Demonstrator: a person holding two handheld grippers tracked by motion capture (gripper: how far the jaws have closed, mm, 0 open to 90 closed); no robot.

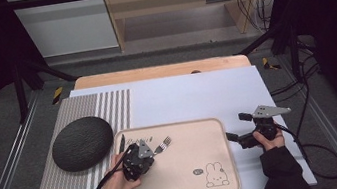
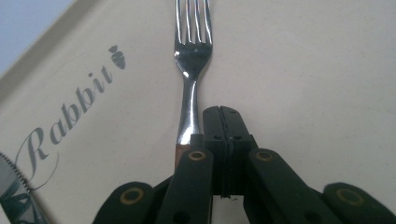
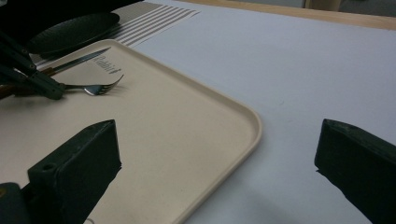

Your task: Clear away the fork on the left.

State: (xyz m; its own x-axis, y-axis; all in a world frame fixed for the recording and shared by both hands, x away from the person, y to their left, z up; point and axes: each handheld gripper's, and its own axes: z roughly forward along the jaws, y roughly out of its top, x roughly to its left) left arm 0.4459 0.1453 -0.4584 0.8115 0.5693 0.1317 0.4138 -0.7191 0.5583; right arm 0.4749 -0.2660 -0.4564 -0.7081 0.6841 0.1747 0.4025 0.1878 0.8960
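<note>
Fork on the tray, left claw pressed together beside its handle

The fork (image 2: 192, 60) lies flat on the beige tray (image 1: 213, 133), and its long axis runs from the left claw (image 2: 222, 112) toward the tray's far edge, tines pointing away. The left gripper view shows the jaws closed on themselves just right of the handle, holding nothing, with the print "Rabbit" (image 2: 70, 112) near. The high view shows a knife (image 1: 122, 144) and a dark plate (image 1: 81, 143) further left. The right claw (image 3: 217, 154) stands wide open and empty over the tray's corner and the white tabletop (image 1: 182, 97).
</note>
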